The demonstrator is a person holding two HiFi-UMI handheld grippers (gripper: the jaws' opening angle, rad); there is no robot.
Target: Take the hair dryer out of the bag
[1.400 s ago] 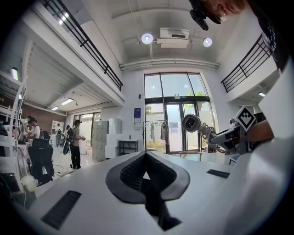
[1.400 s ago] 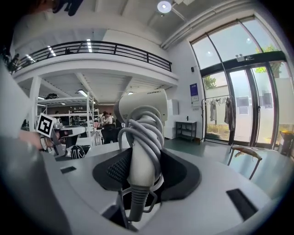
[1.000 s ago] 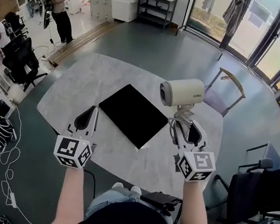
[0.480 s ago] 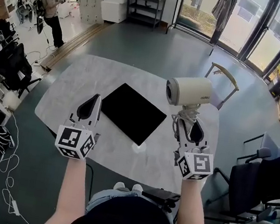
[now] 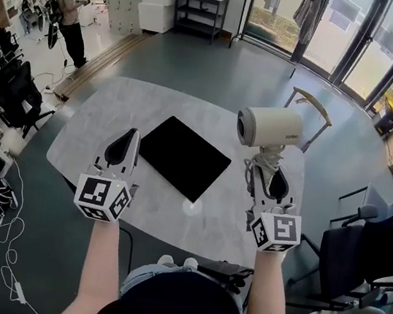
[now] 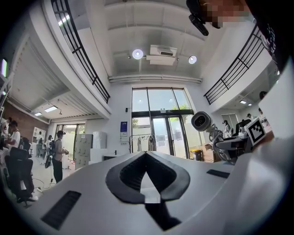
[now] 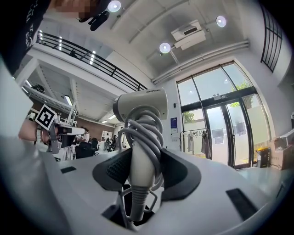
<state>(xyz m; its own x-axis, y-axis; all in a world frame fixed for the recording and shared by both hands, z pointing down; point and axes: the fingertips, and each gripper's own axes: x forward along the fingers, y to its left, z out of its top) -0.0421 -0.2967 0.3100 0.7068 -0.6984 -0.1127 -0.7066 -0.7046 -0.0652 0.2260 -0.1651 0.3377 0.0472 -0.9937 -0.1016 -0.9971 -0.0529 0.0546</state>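
the hair dryer [image 5: 269, 127] is out of the bag and up in the air over the right side of the table [image 5: 90, 128], its barrel on top with the mouth turned left and its handle pointing down into the right gripper [image 5: 274, 181]. those jaws are clamped on the handle. the grey cord [image 7: 148, 131] is wound round it in several loops, so the pads press partly on cord and partly on plastic. the left gripper [image 5: 123, 150] hangs over the near left of the table, its jaws closed together on nothing. the bag [image 5: 184, 158], a flat black rectangle, lies limp on the table between the two grippers, well apart from the dryer. the dryer looks like a stiff plastic shell, fairly light but top-heavy, so it will likely want to tip about the grip. the smooth handle could slip, and the cord loops make a springy, uneven seat. the handle, taken high up close under the barrel, seems the best hold; the barrel looks too wide and round.
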